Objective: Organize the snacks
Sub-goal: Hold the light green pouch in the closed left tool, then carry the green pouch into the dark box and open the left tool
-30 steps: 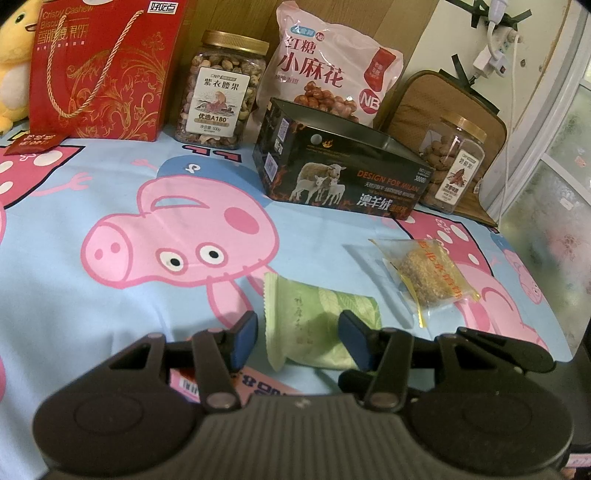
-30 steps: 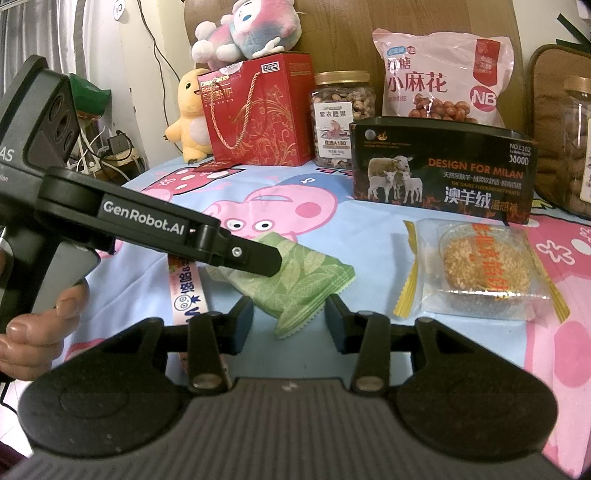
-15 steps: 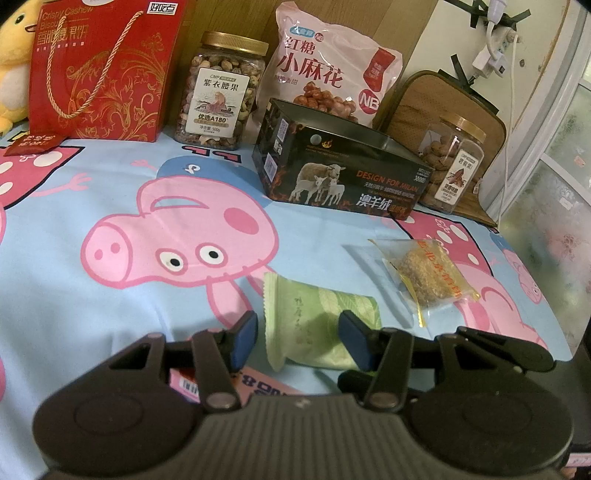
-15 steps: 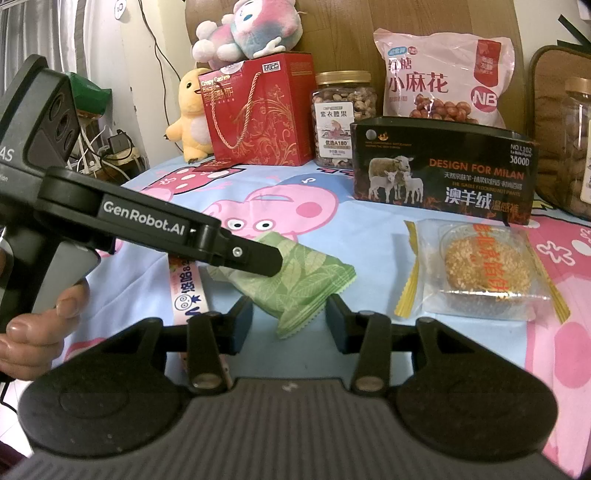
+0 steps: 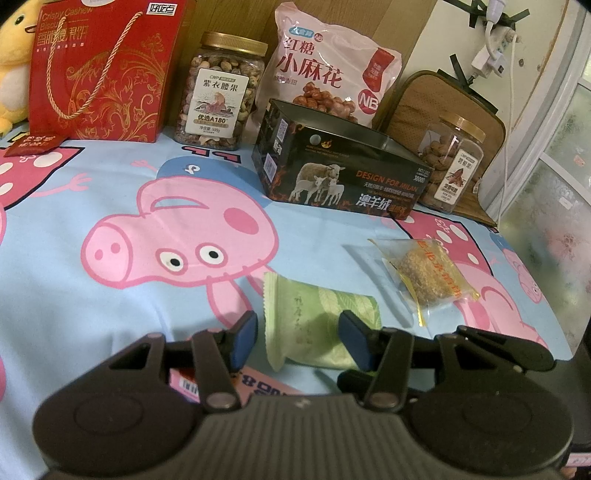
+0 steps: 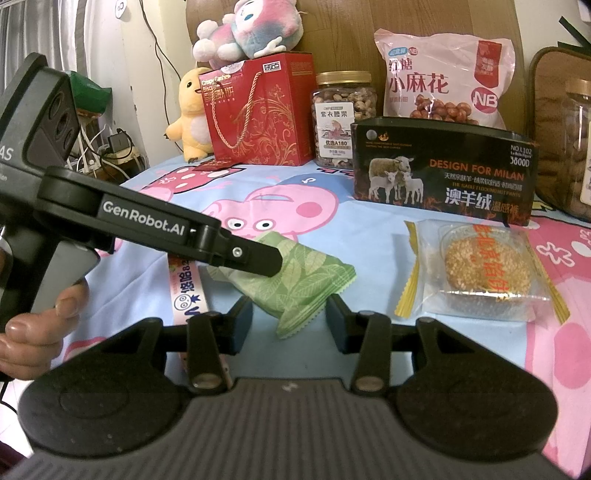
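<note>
Light blue cloth with pink cartoon pigs (image 5: 110, 295) covers the table, and your landmark is the black open-top box with sheep pictures (image 5: 340, 177) at the back.

Your left gripper (image 5: 297, 338) has its blue pads on both sides of the green leaf-print snack packet (image 5: 317, 321), which lies on the cloth in front of the box. A gap shows at the left pad; the right pad overlaps the packet edge, so I cannot tell whether it presses. Your right gripper (image 6: 290, 319) stands with jaws apart around one corner of the same packet, not touching it.

Right of the packet, also before the box, lies the clear wrapper with a sesame cake (image 5: 424, 280).

Only the right wrist view shows your left gripper from the side, its black finger (image 6: 255, 256) over the packet, and your hand (image 6: 33, 328) on its handle. It also shows the pink plush toy (image 6: 251, 27) on the red gift box (image 6: 262, 110), left of the black box. Only the left wrist view shows fully the jar with a gold lid (image 5: 450, 166), standing just right of the black box.
</note>
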The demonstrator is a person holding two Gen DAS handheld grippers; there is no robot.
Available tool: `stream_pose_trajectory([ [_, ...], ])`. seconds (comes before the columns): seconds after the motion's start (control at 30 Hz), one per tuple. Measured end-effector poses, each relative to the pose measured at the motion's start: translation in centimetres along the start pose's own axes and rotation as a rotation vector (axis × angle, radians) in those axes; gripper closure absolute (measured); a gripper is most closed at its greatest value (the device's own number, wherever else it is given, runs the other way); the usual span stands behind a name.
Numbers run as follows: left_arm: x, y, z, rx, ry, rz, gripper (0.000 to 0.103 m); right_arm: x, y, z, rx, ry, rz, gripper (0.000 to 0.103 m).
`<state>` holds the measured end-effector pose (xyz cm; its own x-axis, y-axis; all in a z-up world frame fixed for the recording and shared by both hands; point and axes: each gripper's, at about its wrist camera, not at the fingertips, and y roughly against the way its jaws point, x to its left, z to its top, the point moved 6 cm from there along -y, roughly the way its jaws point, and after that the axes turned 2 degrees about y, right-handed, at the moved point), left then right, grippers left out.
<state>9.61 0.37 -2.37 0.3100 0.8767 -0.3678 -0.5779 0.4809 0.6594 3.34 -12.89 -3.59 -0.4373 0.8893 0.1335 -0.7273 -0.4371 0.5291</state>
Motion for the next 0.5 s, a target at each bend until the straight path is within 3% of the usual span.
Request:
stream_pose_trajectory([
  [0.4,0.45,0.45,0.01,0.007,0.014,-0.034,0.054,0.21,-0.01,0.02,0.004,0.022,-0.005,0.055],
  [0.5,0.26,0.29,0.02,0.012,0.014,-0.039,0.061,0.17,-0.1,0.0,0.005,0.031,-0.005,0.054],
])
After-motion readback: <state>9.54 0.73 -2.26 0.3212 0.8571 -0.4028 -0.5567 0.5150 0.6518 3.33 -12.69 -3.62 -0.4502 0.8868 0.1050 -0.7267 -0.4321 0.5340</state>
